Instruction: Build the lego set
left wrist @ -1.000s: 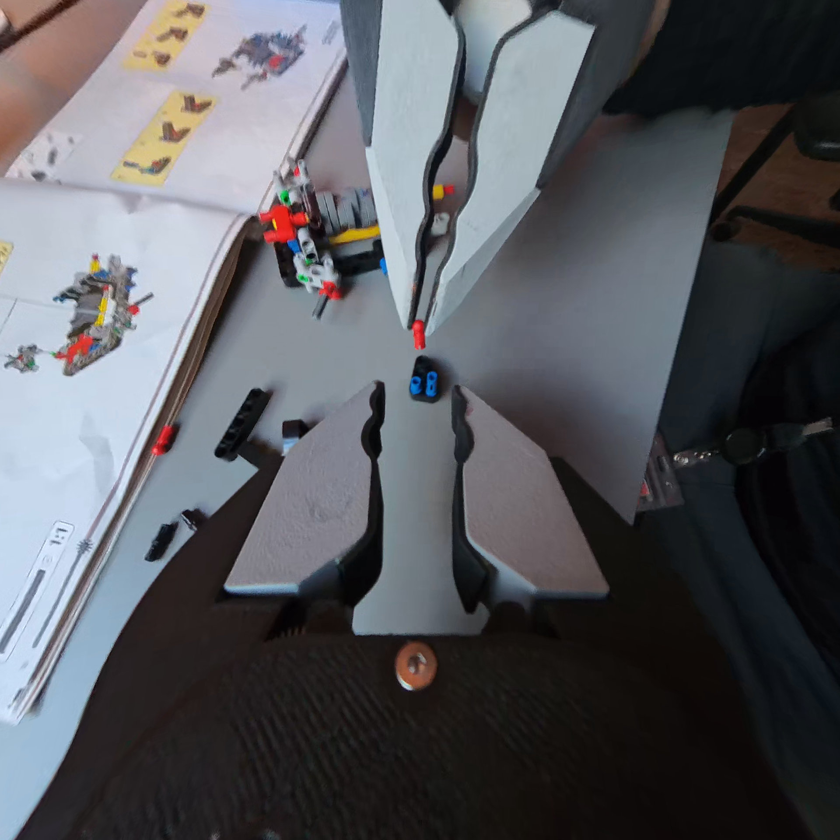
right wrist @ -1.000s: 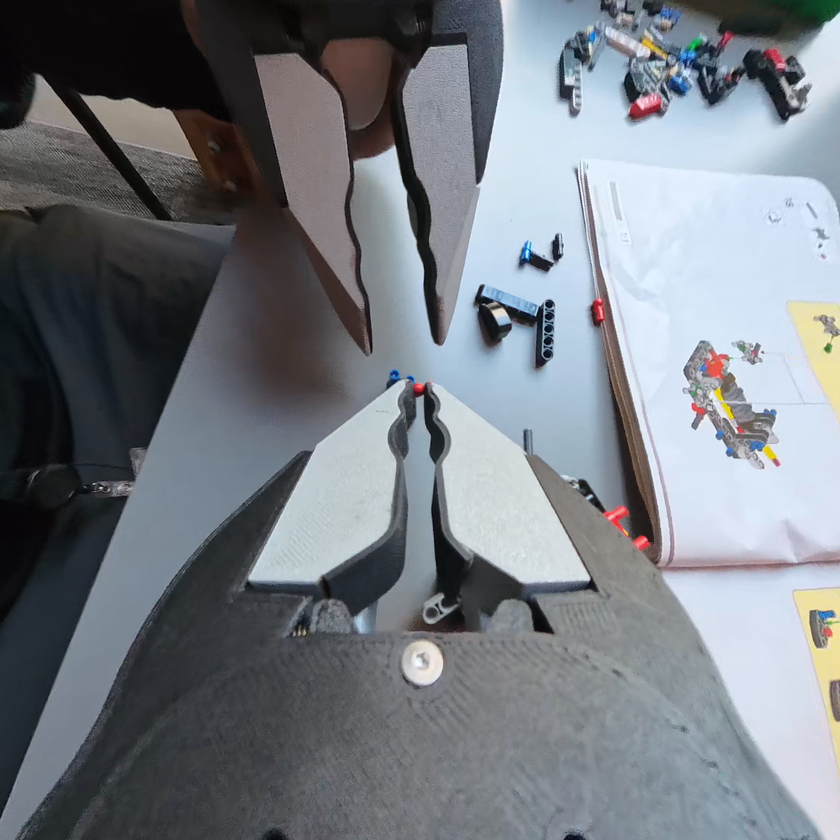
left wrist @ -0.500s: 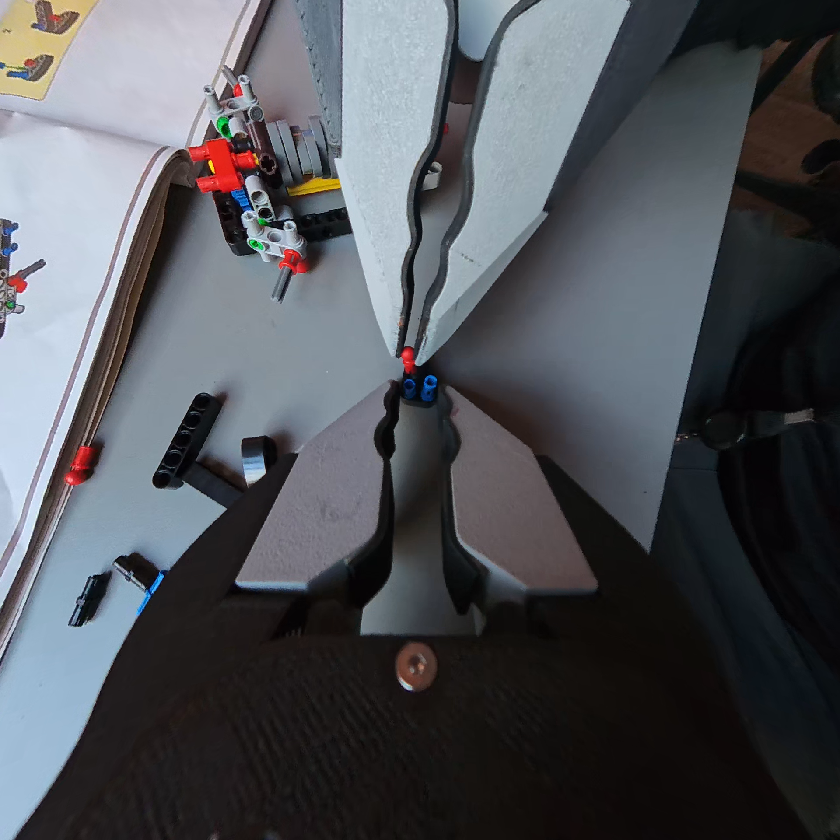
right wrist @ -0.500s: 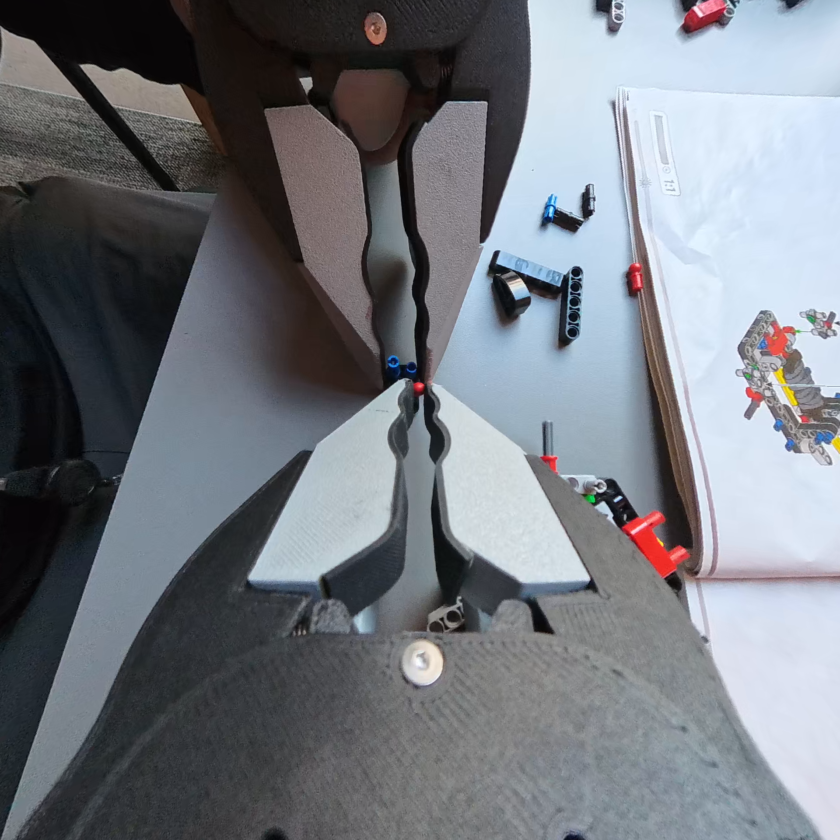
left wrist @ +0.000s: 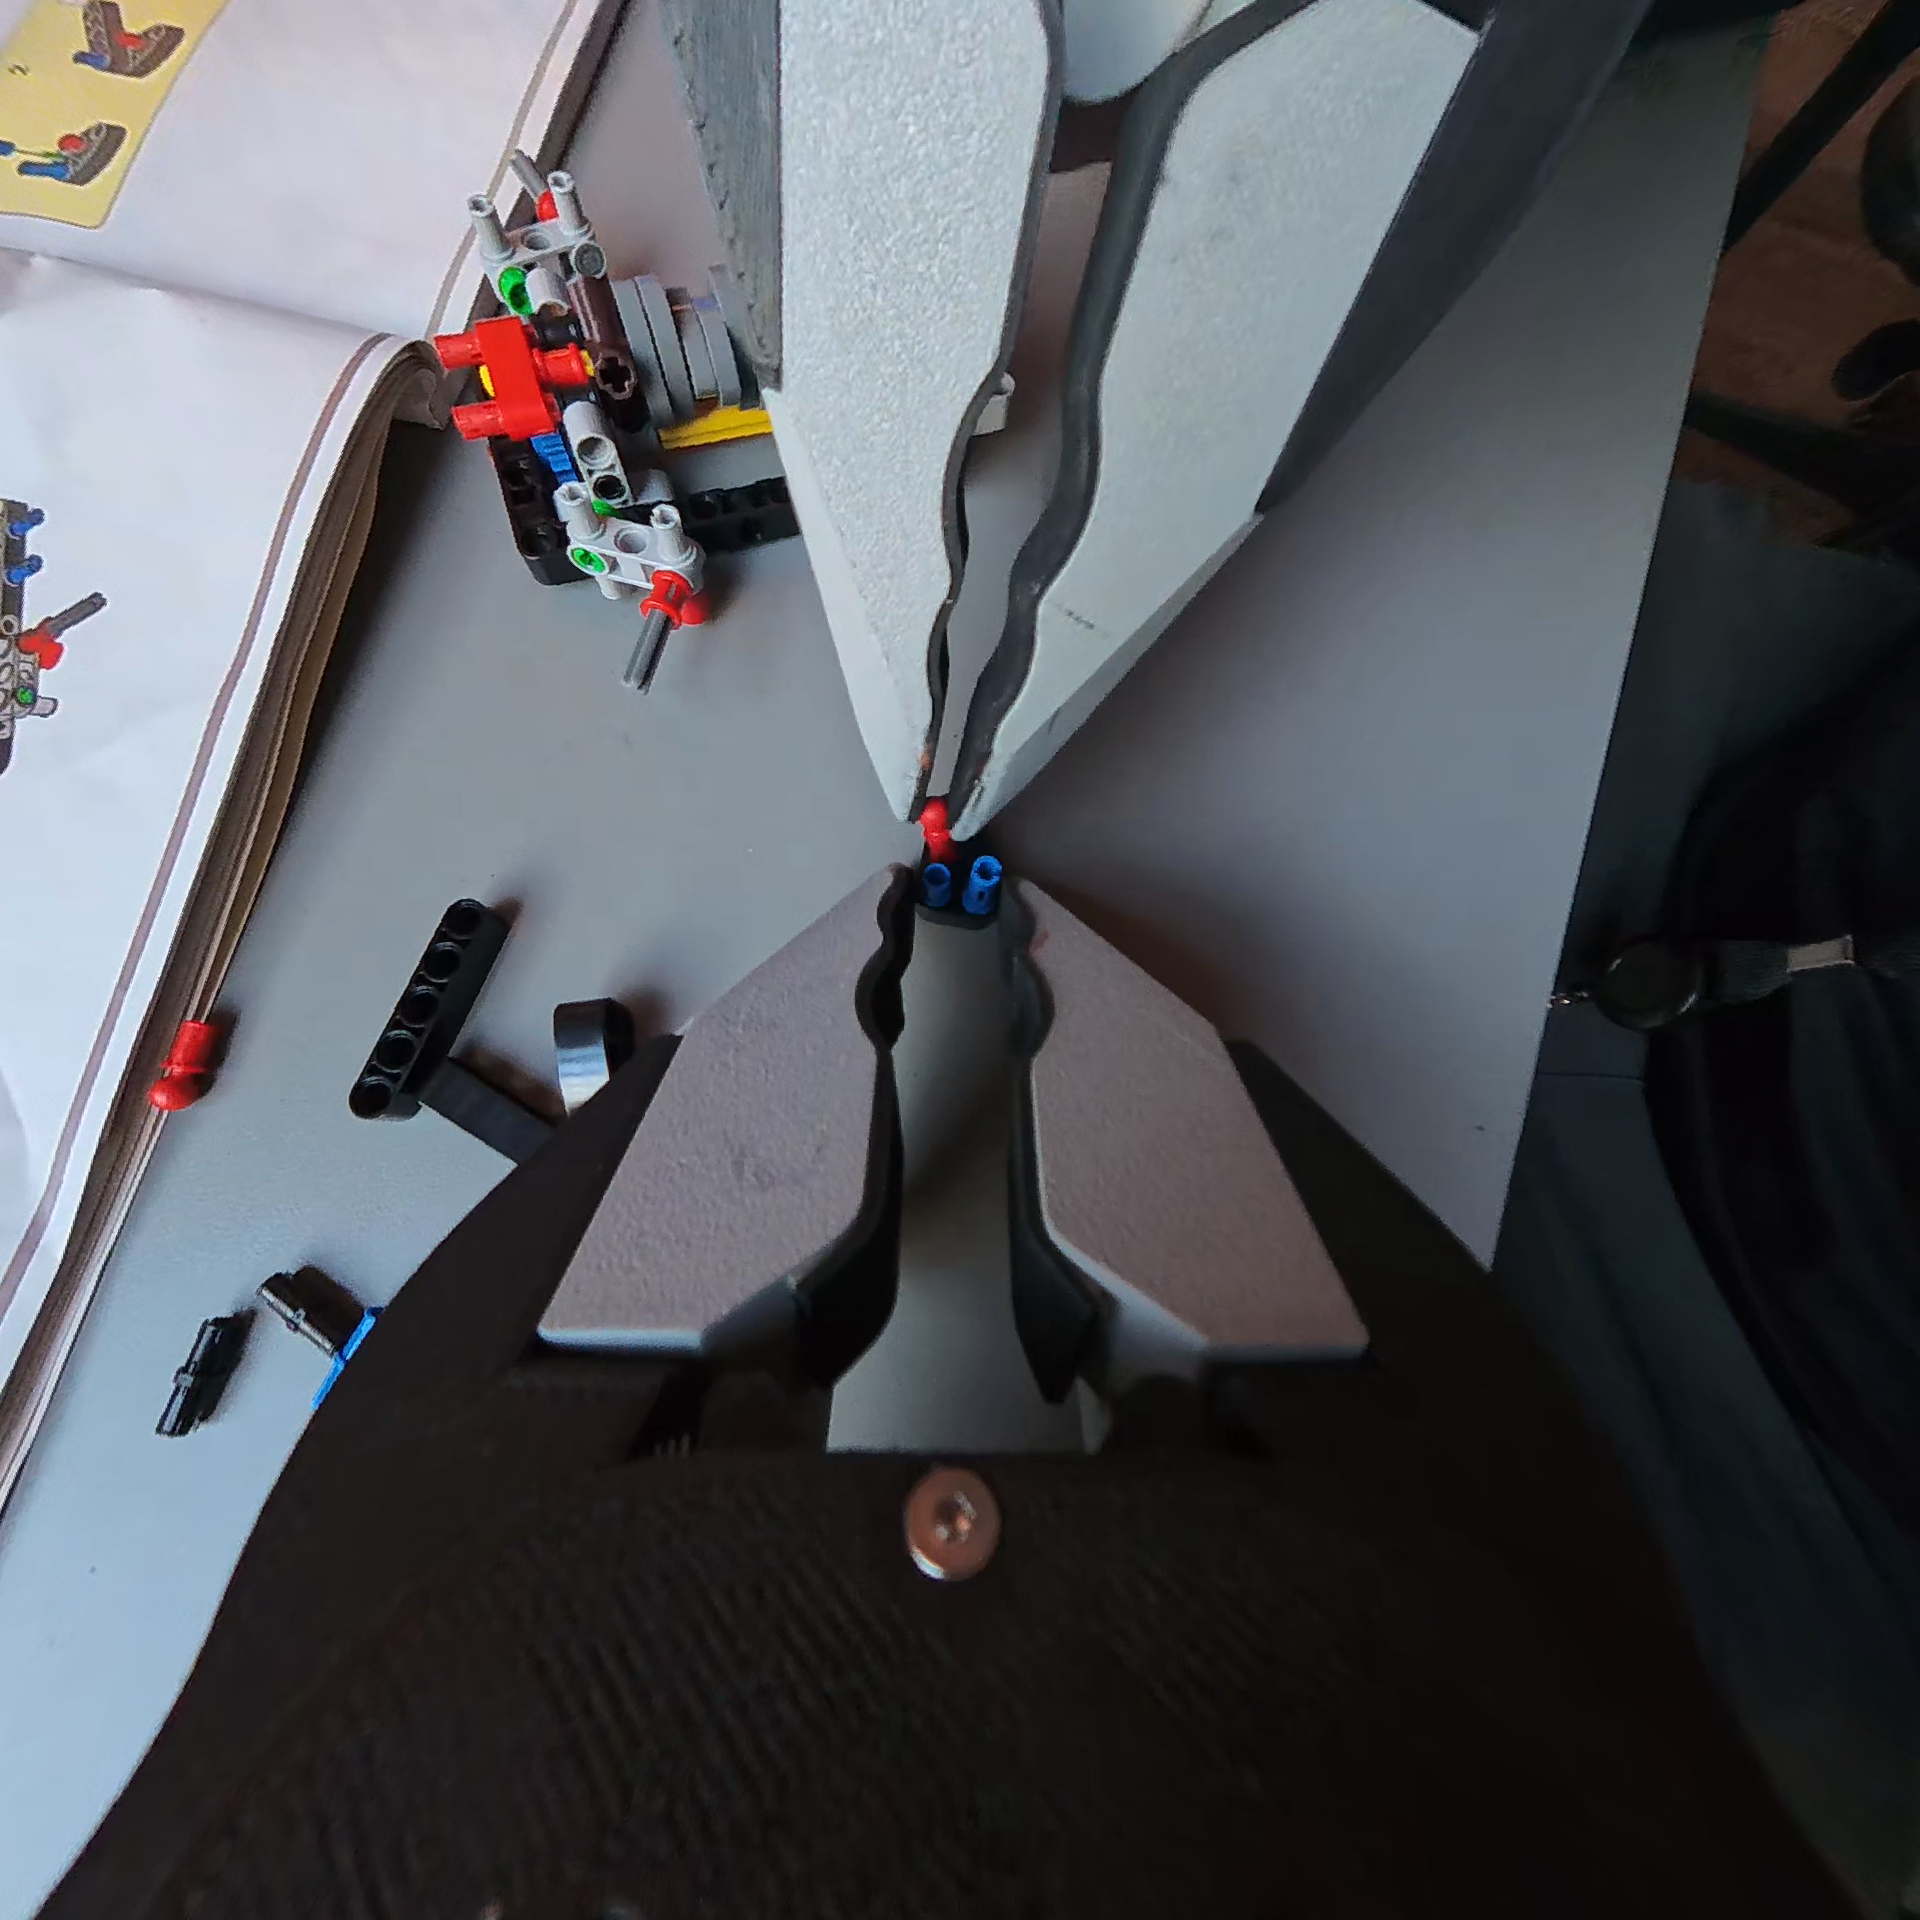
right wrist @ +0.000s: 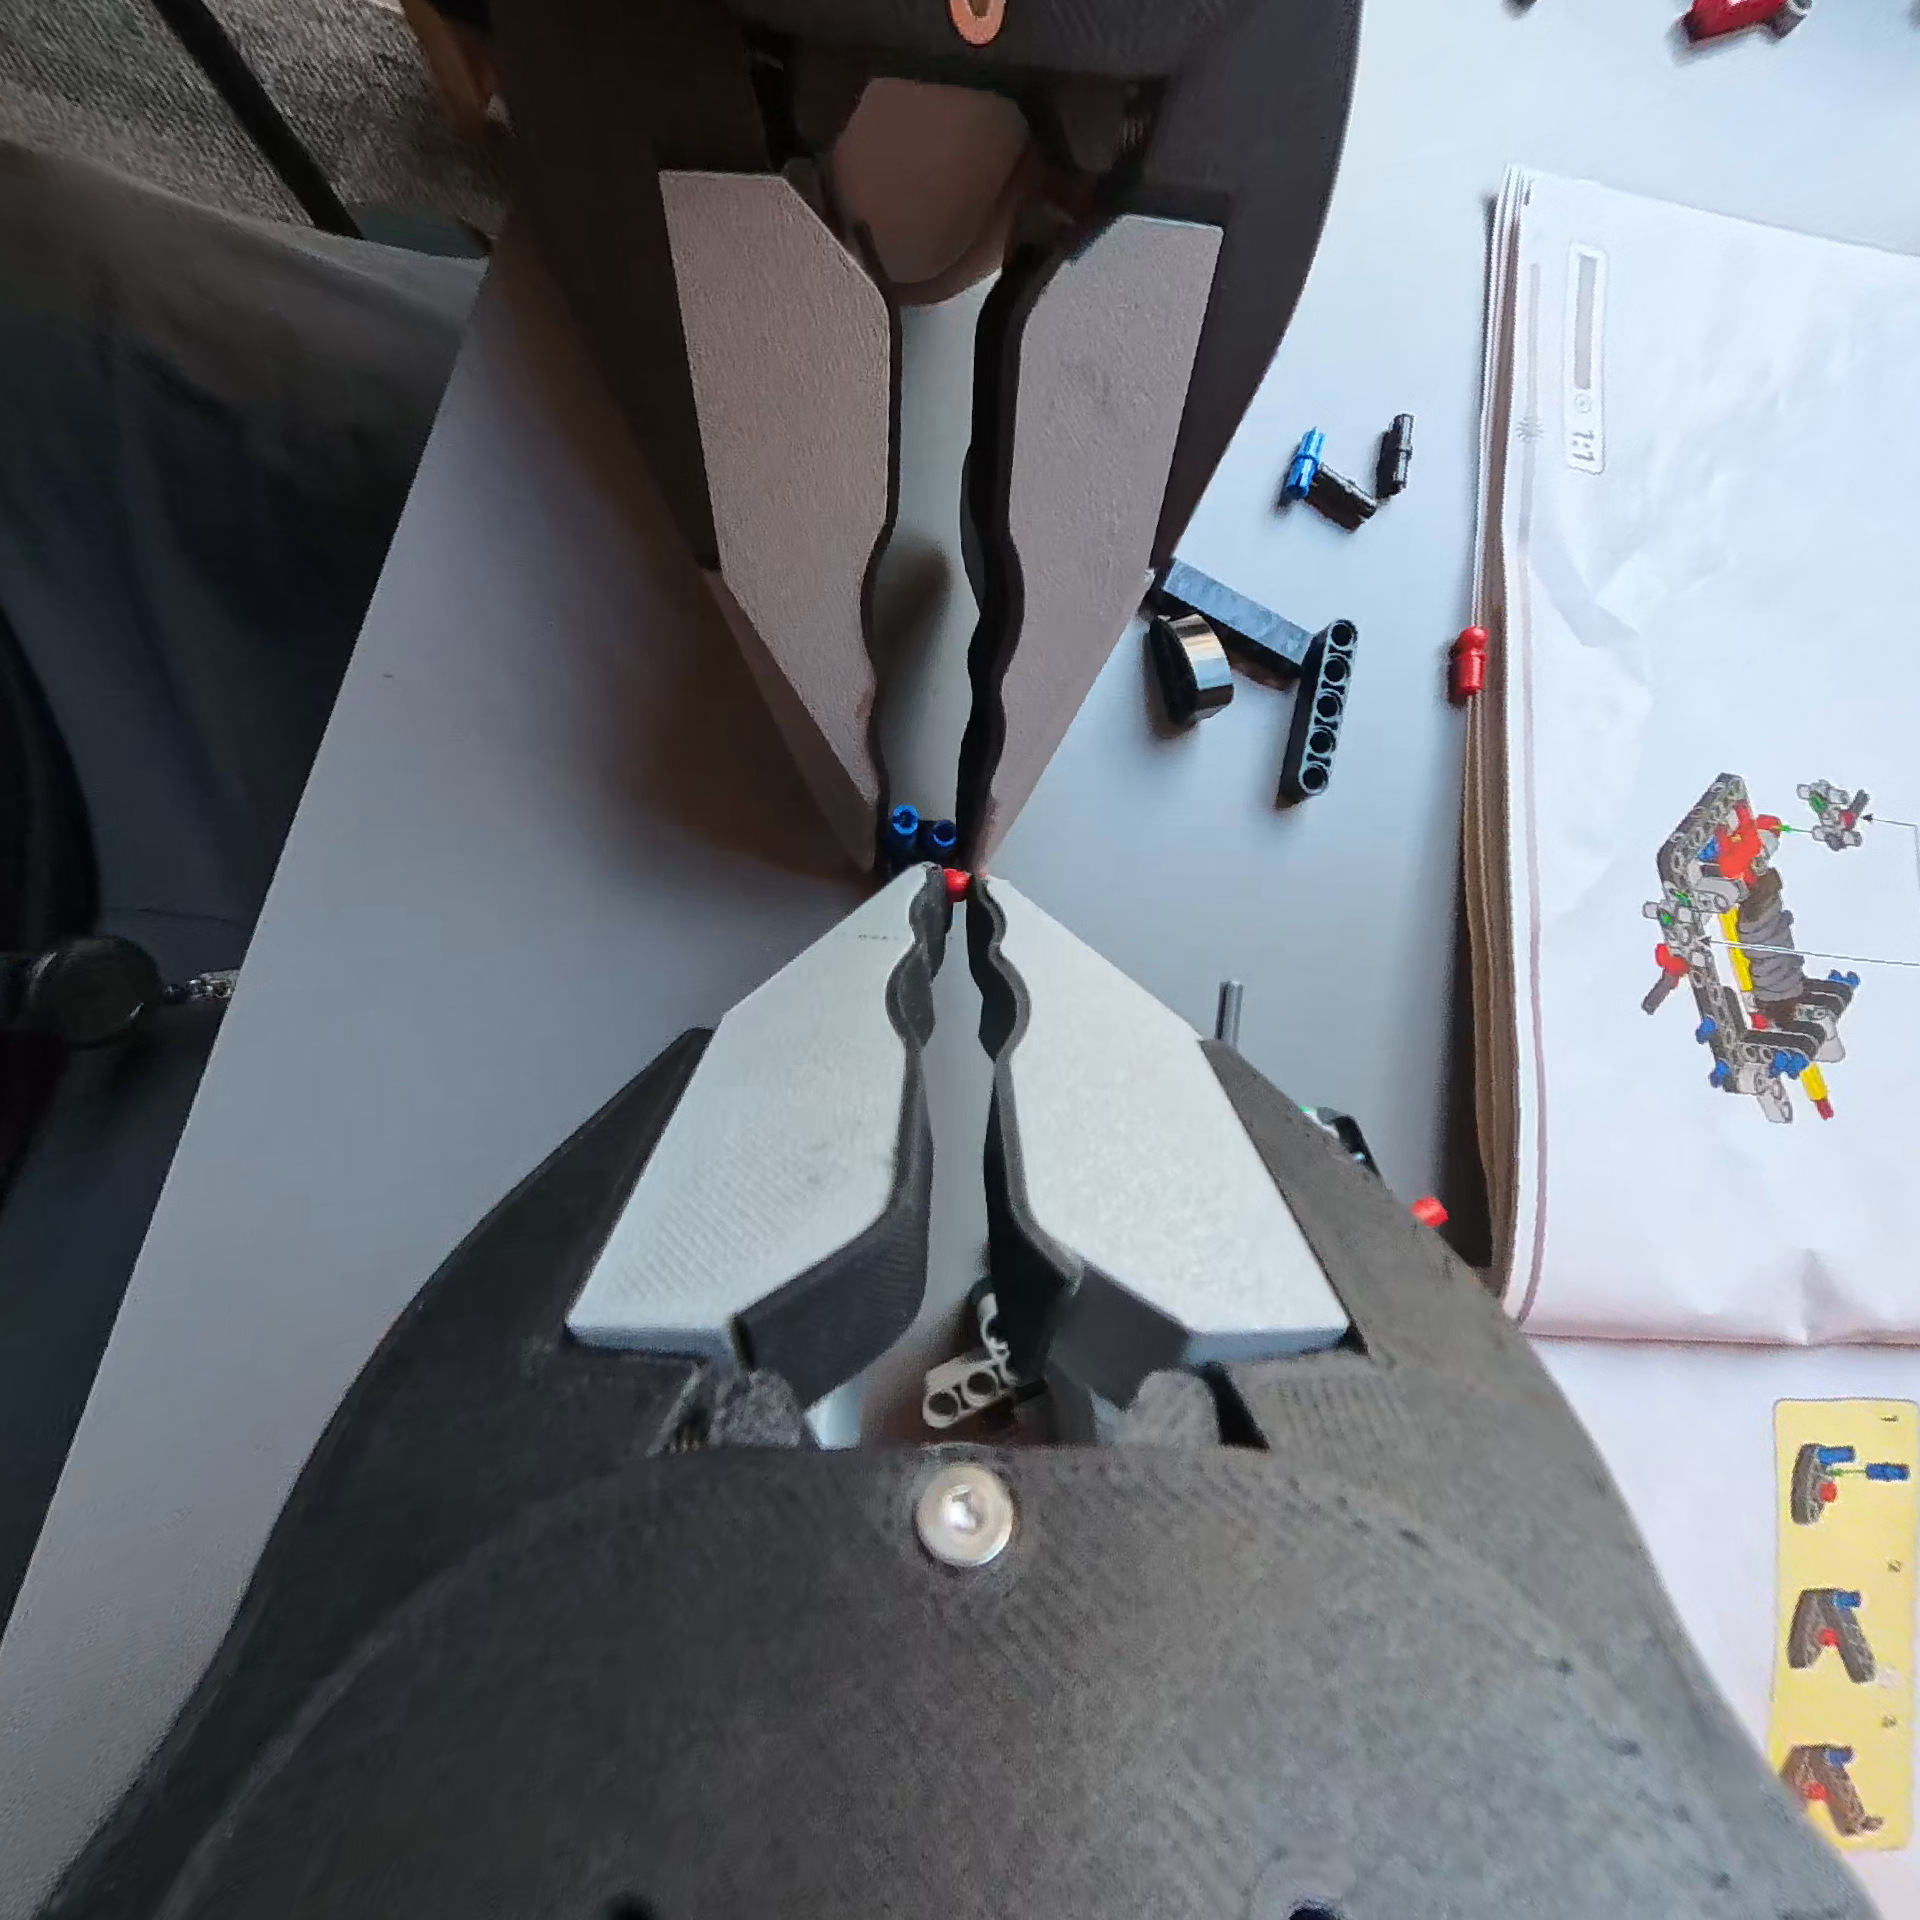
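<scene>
Pinching a small red pin (left wrist: pixel 934 821), the right gripper (right wrist: pixel 958 885) is closed; just beside it, a black block with two blue pegs (left wrist: pixel 961 888) is clamped by the left gripper (left wrist: pixel 958 906) on the smooth grey table (left wrist: pixel 1299 831).

Office or hobby desk setting. Plain grey surface (left wrist: pixel 1351 831) with open instruction booklet (right wrist: pixel 1714 727), loose toy bricks (right wrist: pixel 1320 707), half-built model (left wrist: pixel 592 457). Carpet floor (right wrist: pixel 343 125) and dark chair legs (left wrist: pixel 1808 135) beyond edge; seated person's lap (right wrist: pixel 156 520) with badge reel (left wrist: pixel 1652 982).
</scene>
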The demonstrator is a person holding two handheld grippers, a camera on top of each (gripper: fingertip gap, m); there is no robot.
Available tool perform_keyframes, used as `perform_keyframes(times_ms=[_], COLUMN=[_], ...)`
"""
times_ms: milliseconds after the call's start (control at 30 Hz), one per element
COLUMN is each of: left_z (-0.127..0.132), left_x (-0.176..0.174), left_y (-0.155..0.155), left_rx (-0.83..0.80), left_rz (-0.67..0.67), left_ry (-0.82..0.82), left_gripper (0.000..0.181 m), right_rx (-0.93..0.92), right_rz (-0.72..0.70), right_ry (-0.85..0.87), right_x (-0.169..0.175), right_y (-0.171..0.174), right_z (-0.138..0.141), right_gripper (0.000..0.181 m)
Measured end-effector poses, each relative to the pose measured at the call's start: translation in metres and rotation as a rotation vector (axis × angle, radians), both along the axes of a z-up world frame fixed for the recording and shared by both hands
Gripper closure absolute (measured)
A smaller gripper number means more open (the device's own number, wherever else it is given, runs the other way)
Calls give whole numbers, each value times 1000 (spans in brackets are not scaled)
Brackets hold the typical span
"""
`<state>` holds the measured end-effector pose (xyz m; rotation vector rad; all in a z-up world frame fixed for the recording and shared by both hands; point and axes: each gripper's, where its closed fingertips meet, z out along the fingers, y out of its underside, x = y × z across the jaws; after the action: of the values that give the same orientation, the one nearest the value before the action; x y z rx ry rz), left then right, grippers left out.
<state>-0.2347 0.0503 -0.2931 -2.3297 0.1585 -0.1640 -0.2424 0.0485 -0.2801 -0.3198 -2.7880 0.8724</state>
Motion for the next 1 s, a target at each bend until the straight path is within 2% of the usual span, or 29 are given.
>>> perform_keyframes(times_ms=[500,667,1000], left_z=[0,0,0], left_x=[2,2,5], left_y=[0,0,2], left_rx=[-5,0,-3], left_rz=[-8,-5,-12], left_ry=[-26,-5,-27], left_gripper=[167,167,167], right_rx=[39,26,16], right_rz=[79,38,48], right_ry=[-13,-34,-7], right_x=[6,2,7], right_y=[-6,-1,2], right_z=[0,-1,-1], right_gripper=[179,178,178])
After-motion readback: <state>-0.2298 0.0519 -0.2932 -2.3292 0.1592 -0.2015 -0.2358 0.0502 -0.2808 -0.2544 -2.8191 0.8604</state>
